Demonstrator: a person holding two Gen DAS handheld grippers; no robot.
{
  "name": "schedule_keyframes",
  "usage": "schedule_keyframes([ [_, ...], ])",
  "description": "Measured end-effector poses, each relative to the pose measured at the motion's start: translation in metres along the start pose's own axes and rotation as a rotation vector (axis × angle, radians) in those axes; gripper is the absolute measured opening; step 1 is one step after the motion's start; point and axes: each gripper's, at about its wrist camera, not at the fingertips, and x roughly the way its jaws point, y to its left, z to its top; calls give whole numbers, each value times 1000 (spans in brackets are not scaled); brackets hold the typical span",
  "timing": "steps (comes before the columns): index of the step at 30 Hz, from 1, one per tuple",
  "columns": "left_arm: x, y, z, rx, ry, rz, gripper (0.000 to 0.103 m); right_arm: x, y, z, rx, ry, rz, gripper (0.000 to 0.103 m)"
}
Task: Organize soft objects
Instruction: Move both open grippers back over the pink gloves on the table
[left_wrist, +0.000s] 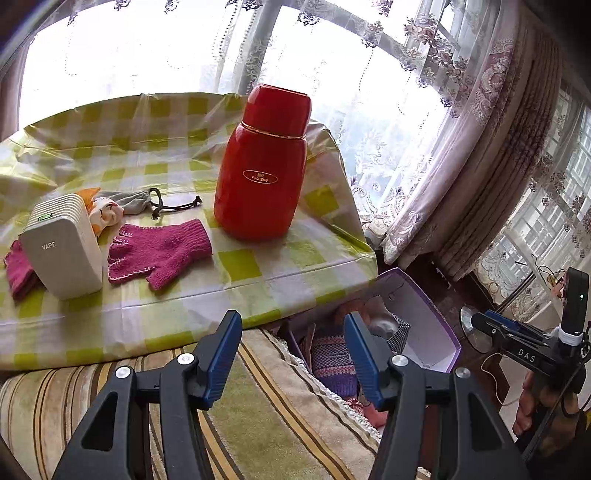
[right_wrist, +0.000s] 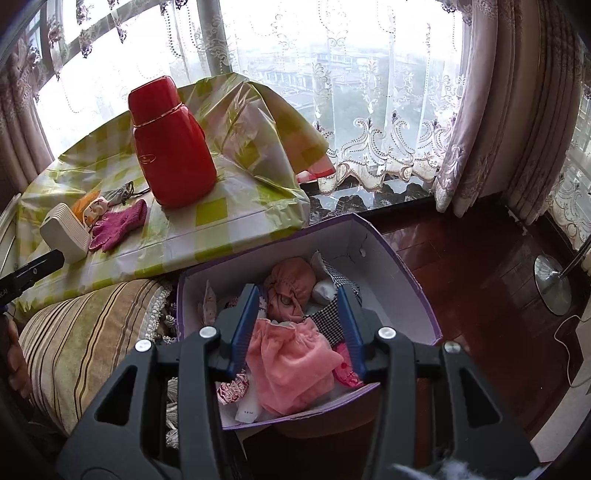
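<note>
Left wrist view: the left gripper (left_wrist: 293, 326) has its jaws apart with nothing between them, hanging over a striped cushion (left_wrist: 258, 410) at the near edge of the table (left_wrist: 258, 273). Past the cushion sits a purple box (left_wrist: 432, 332) with white inner walls, open at the top; a knitted purple piece (left_wrist: 332, 365) and a checked cloth (left_wrist: 400, 332) show inside, the rest hidden by the right finger. On the checked cover lie a pink glove (left_wrist: 160, 251), flat and near the table's front, a grey pouch (left_wrist: 135, 201) with a dark drawstring, and a small orange-and-white doll (left_wrist: 105, 214). A white device (left_wrist: 62, 247) stands upright just left of the glove, hiding part of the doll and of a second pink piece (left_wrist: 18, 269) at its left. A red flask (left_wrist: 262, 166) stands upright behind the glove. At the far right a hand holds the right gripper (left_wrist: 491, 325); its opening cannot be told here.

Right wrist view: the right gripper (right_wrist: 301, 325) hangs over the box (right_wrist: 406, 280), jaws apart, not pressing anything. Below, between the fingers, lies a peach cloth (right_wrist: 291, 362) on top of the pile; behind it a dusty-pink bundle (right_wrist: 291, 284), the checked cloth (right_wrist: 332, 314) and red-and-white scraps (right_wrist: 232, 391). The flask (right_wrist: 170, 147), glove (right_wrist: 118, 229) and device (right_wrist: 64, 236) sit on the table to the left, with the cushion (right_wrist: 92, 339) between table and box.
</note>
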Motion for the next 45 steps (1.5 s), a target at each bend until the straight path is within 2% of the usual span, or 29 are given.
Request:
schedule_keyframes([
  [13, -23, 72, -15, -107, -13, 144, 59, 24, 84, 2, -144, 26, 125, 48],
  [23, -42, 147, -24, -245, -10, 280, 59, 38, 141, 8, -248, 17, 208, 48],
  [34, -57, 237, -29, -436, -26, 405, 59, 79, 197, 16, -348, 84, 270, 48],
  [40, -56, 270, -25, -488, -25, 439, 59, 104, 227, 25, -386, 120, 299, 48],
  [42, -55, 280, -23, -505, -28, 446, 59, 114, 237, 27, -405, 131, 303, 50],
  [44, -53, 289, -21, -517, -26, 450, 59, 122, 247, 30, -422, 138, 304, 62],
  [45, -51, 293, -20, -524, -25, 451, 59, 127, 251, 31, -429, 139, 302, 64],
])
